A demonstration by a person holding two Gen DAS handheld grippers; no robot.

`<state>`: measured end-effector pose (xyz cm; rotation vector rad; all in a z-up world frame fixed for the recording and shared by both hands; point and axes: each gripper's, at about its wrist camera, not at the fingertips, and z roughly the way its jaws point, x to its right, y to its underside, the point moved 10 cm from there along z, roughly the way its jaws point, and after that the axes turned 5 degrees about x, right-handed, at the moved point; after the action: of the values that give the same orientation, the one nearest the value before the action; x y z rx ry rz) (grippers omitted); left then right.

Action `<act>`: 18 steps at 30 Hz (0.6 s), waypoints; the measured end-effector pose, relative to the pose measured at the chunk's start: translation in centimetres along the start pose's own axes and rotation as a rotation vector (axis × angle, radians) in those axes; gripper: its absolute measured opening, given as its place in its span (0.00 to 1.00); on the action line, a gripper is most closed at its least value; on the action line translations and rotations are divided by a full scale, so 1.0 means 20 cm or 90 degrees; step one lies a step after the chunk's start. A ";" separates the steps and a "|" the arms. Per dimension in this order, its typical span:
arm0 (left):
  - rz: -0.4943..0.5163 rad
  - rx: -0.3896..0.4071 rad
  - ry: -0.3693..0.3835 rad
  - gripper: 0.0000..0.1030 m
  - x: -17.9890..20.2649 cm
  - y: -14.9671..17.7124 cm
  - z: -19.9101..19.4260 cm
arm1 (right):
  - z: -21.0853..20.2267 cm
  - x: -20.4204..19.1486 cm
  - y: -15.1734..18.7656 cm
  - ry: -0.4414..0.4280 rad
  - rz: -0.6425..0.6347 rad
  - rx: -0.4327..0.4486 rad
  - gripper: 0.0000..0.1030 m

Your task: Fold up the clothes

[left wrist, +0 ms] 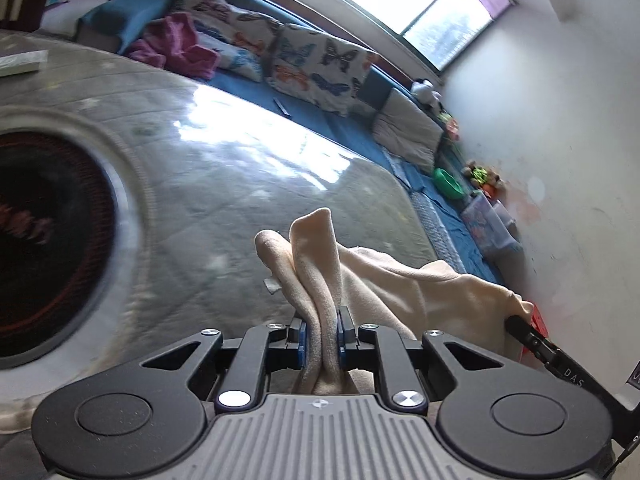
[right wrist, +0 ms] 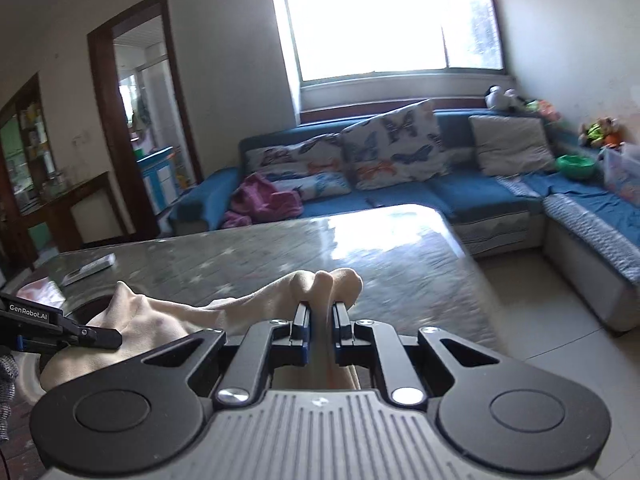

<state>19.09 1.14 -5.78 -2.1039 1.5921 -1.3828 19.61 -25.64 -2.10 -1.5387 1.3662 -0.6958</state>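
A cream fleece garment [left wrist: 404, 284] is stretched in the air between both grippers above the glass-topped table [left wrist: 224, 184]. My left gripper [left wrist: 323, 334] is shut on a bunched edge of it, and the cloth sticks up past the pads. In the right wrist view my right gripper [right wrist: 321, 320] is shut on another bunched edge of the cream garment [right wrist: 168, 316], which sags leftward to the left gripper's fingers [right wrist: 96, 336]. The right gripper's fingers [left wrist: 528, 336] show at the cloth's far end in the left wrist view.
A dark round inset [left wrist: 44, 248] lies in the table at the left. A flat remote-like object [right wrist: 90, 268] rests on the far table corner. Behind stands a blue corner sofa [right wrist: 460, 196] with butterfly cushions [right wrist: 396, 144], a pink cloth [right wrist: 264, 200] and a green bowl [right wrist: 574, 166].
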 end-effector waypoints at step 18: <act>0.073 -0.072 0.013 0.15 0.32 0.17 0.35 | -0.03 0.47 0.06 0.107 0.023 -0.015 0.09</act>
<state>21.95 -8.16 -8.17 -2.0280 1.8085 -1.3101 20.61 -34.86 -4.57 -1.4974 1.5282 -0.8037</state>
